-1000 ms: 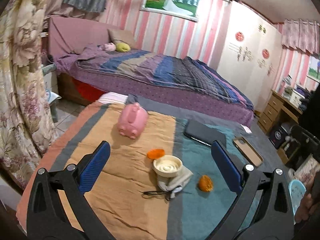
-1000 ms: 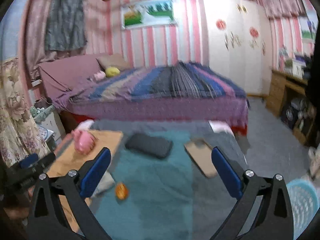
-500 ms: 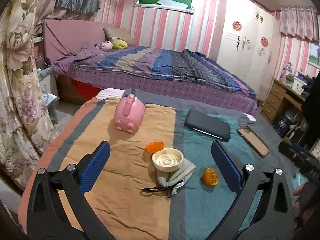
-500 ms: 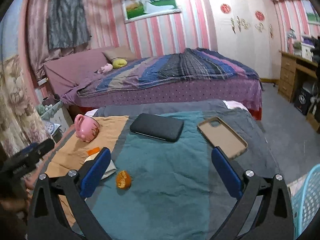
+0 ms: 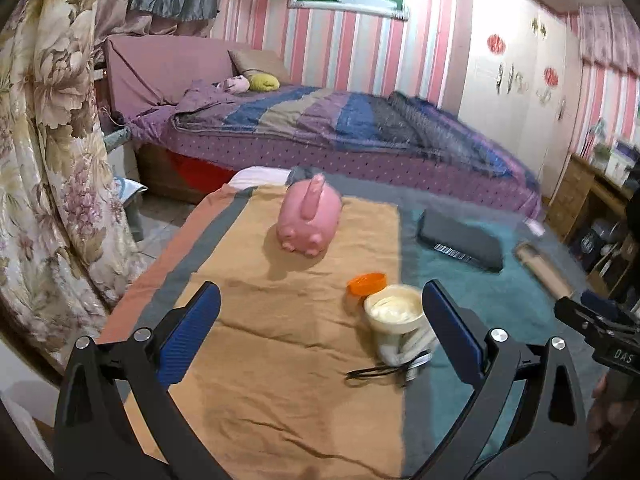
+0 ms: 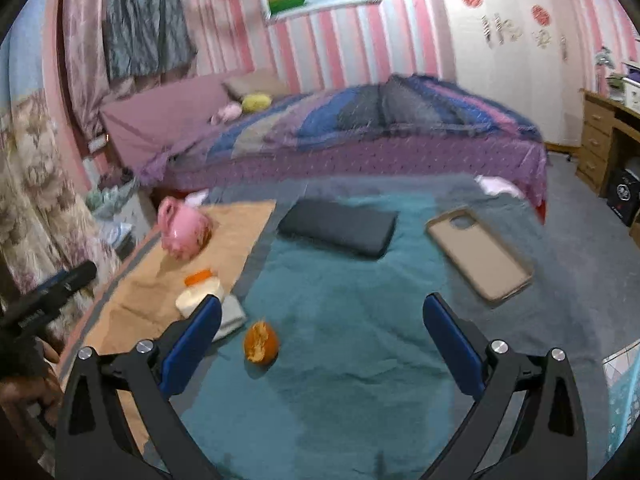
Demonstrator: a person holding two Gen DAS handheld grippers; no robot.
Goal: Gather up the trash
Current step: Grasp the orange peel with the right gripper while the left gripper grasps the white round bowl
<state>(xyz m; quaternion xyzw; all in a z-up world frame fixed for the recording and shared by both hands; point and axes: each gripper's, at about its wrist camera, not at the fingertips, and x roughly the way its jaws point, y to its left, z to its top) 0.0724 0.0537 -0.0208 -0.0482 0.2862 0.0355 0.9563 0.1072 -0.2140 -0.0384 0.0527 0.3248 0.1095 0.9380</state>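
On the striped cloth lie an orange peel piece (image 6: 261, 342), an orange cap (image 5: 367, 283) (image 6: 197, 278), a white round tub (image 5: 394, 311) (image 6: 199, 298) resting on a grey face mask (image 5: 408, 350) (image 6: 230, 316). My left gripper (image 5: 320, 332) is open and empty, hovering above the tan stripe, its right finger next to the tub. My right gripper (image 6: 322, 340) is open and empty above the teal stripe, with the peel between its fingers, nearer the left one. The peel is hidden in the left wrist view.
A pink piggy bank (image 5: 310, 220) (image 6: 182, 230) stands at the far side of the tan stripe. A dark flat case (image 5: 460, 240) (image 6: 340, 226) and a tan phone case (image 6: 480, 256) lie further back. A light blue basket (image 6: 624, 392) stands at the right. A purple bed (image 5: 340, 128) is behind.
My left gripper has moved left and forward, so the tub now sits by its right finger and the peel has left its view. My right gripper has moved closer to the peel.
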